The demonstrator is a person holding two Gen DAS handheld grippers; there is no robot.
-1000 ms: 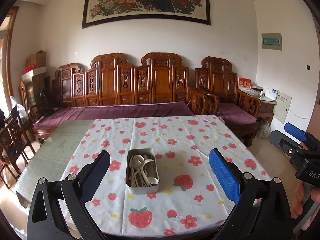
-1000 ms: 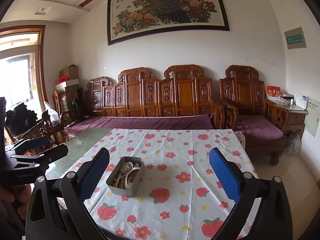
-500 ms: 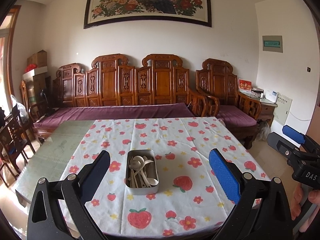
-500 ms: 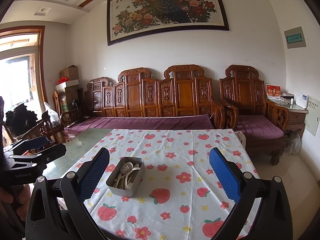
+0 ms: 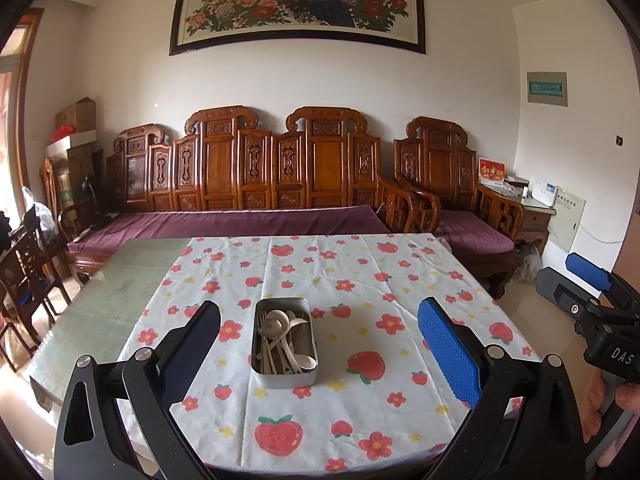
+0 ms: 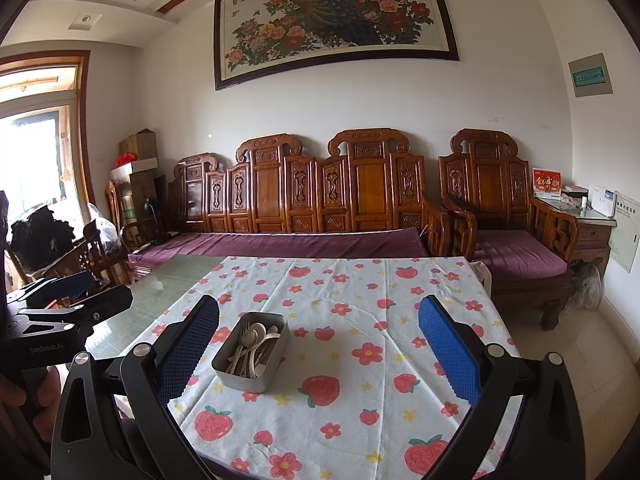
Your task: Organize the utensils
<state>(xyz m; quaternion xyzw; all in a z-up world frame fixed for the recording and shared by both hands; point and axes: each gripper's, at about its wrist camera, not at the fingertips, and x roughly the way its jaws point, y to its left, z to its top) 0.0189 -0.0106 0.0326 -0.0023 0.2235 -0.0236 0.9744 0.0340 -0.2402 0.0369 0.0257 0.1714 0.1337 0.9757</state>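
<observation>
One strawberry-print tablecloth [image 5: 344,280], perhaps over glass.

one metal tin [image 5: 285,376] of pale utensils [image 5: 282,338], exact number unclear; two grippers [image 5: 318,354] [image 6: 319,354]

A long carved wooden bench [image 5: 256,168] with a purple cushion runs along the white back wall, a matching armchair [image 5: 452,192] at its right. Above them, at the top centre of the frame, hangs a framed peacock-and-peony painting [image 6: 336,20]. Daylight enters through a wood-framed window [image 6: 36,152] at the left edge, beside stacked cardboard boxes [image 6: 138,160].
</observation>
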